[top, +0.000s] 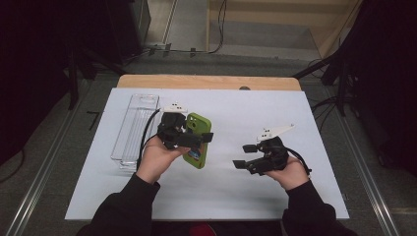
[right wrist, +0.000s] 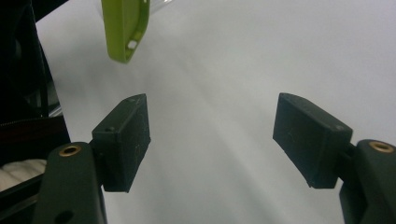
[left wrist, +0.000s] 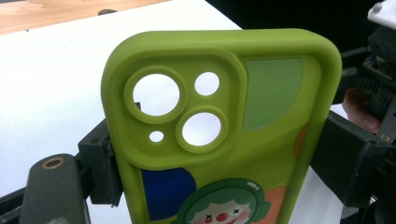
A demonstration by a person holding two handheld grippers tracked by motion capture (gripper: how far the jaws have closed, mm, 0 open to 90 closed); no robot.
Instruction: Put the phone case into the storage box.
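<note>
One green phone case was gripped across its sides by the left gripper, raised off the white surface; the right gripper, gaping empty, hadn't taken it.

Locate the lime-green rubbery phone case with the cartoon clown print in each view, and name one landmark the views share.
High view: the lime-green rubbery phone case sits left of centre, clamped in the left gripper.
Left gripper view: the case stands in the middle with its camera cut-outs up, a black pad on either side.
Right gripper view: its edge hangs at top left, beyond the open right gripper.
Shared landmark: the white table sheet.
</note>
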